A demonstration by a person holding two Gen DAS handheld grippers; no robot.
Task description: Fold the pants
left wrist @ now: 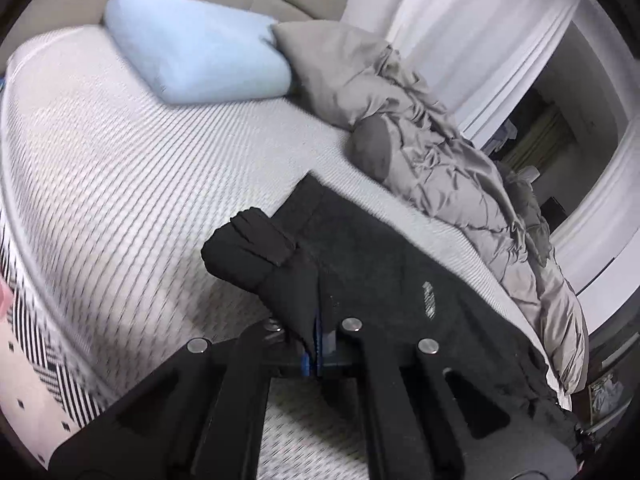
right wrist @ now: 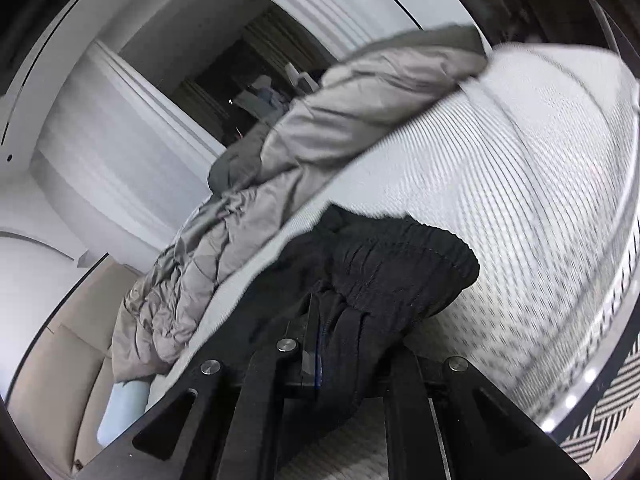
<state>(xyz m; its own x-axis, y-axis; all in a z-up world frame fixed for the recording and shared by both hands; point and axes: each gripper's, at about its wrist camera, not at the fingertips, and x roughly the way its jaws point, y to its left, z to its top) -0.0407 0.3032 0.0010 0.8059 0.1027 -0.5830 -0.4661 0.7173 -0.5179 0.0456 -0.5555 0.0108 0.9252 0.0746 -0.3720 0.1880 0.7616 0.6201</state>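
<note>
We've got both ends pinched. Nearest us, our left gripper (left wrist: pixel 316 344) is clamped shut on the cuffed hem end of the black fleece pants (left wrist: pixel 380 264), and our right gripper (right wrist: pixel 316 344) is clamped on the gathered elastic waistband (right wrist: pixel 404 252) of the same pair. The cloth runs between the two and drapes on the ribbed white mattress (left wrist: pixel 140 200), along the side nearer the crumpled grey duvet (left wrist: pixel 432 152).

Now the risks. Each bite looks thin, only an edge of fabric between the jaws, so a quick pull could let the hem or waistband slip free and drop the pants in a heap on the mattress. If our hands travel unevenly, the legs could twist and the fold land crooked. Beyond the pants, the duvet lies just beside them; a wide swing could drag it along. Farther off on the mattress, the pale blue foam pillow (left wrist: pixel 196 56) sits well clear.
</note>
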